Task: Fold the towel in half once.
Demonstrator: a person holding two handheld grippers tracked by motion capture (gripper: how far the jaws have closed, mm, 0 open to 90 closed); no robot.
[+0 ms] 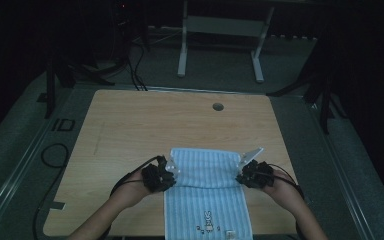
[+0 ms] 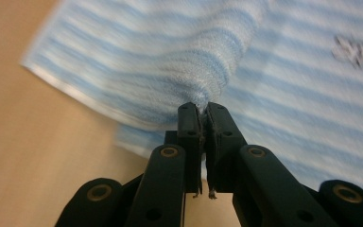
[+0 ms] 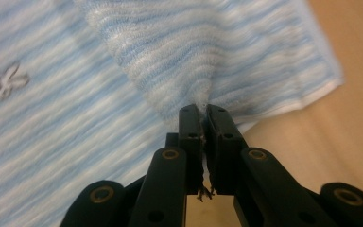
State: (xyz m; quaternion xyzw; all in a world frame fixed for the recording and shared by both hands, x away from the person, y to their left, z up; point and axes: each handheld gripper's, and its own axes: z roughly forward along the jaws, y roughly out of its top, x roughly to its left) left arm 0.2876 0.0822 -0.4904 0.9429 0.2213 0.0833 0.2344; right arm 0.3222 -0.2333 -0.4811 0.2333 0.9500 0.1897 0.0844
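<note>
Left tool point(image 1: 166, 172) and right tool point(image 1: 246, 172) are each clamped on a side edge of the striped towel point(image 1: 207, 200), folded part raised between them. I read its long axis running toward me, near end overhanging the surface point(image 1: 130, 125); both sit level across it.

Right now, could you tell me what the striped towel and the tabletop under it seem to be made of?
The striped towel looks like soft terry cotton, matte: a fuzzy looped pile shows in the left gripper view, and it drapes in folds where the left claw and right claw pinch it. The tabletop looks like pale wood or wood-grain laminate, smooth with a faint sheen; which one is unclear.
</note>
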